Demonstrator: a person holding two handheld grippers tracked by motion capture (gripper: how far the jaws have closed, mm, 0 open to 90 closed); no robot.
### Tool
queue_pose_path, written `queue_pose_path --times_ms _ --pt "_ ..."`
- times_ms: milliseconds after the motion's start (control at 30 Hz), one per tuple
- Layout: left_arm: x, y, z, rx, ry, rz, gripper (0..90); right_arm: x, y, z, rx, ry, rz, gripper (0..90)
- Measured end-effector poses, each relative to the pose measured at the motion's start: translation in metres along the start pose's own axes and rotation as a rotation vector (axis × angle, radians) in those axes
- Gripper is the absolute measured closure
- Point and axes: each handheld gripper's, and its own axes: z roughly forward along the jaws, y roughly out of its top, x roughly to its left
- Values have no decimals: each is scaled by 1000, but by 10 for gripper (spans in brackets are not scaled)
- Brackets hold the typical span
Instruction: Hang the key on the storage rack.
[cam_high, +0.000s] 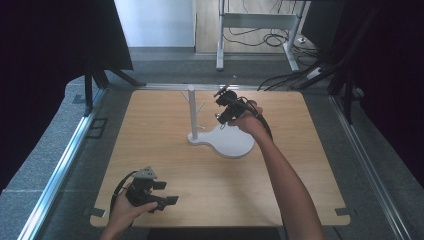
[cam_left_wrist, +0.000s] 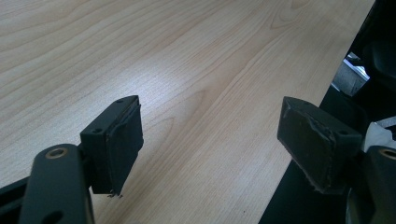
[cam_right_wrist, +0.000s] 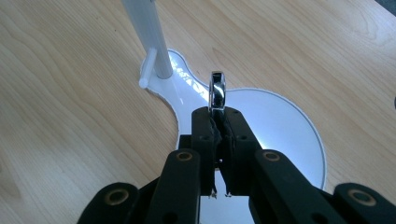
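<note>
A white stand rises from the middle of the wooden table (cam_high: 165, 165), made of a thin post (cam_high: 191, 112) with small side pegs on a flat rounded base (cam_high: 232, 141). My right gripper (cam_high: 220, 106) hovers over the base just right of the post, held by a hand. In the right gripper view this gripper (cam_right_wrist: 218, 114) is shut on a shiny silver ring (cam_right_wrist: 217, 91) that stands on edge above its tips; a peg (cam_right_wrist: 147, 70) and the post (cam_right_wrist: 156, 46) lie ahead to the left. My left gripper (cam_high: 169, 192) rests open near the table's front left corner, and between its pads (cam_left_wrist: 119, 140) lies bare wood.
Aluminium rails (cam_high: 65, 160) run along both sides of the table, with black curtains (cam_high: 45, 60) beyond them. A metal desk frame (cam_high: 257, 22) and cables lie on the floor past the far edge. The table's front edge (cam_left_wrist: 299, 158) is close to the left gripper.
</note>
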Motion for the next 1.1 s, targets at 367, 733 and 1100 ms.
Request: queue_pose_path --times_ms 367,733,1100 --pt "1 0 -2 -4 1 -3 227 -2 15 4 12 -9 -5 845" --pt "1 -1 -3 -9 -3 -3 227 -8 29 10 8 -6 14 845" --pt "1 -1 -5 -12 -4 2 227 -9 44 16 10 -7 19 845"
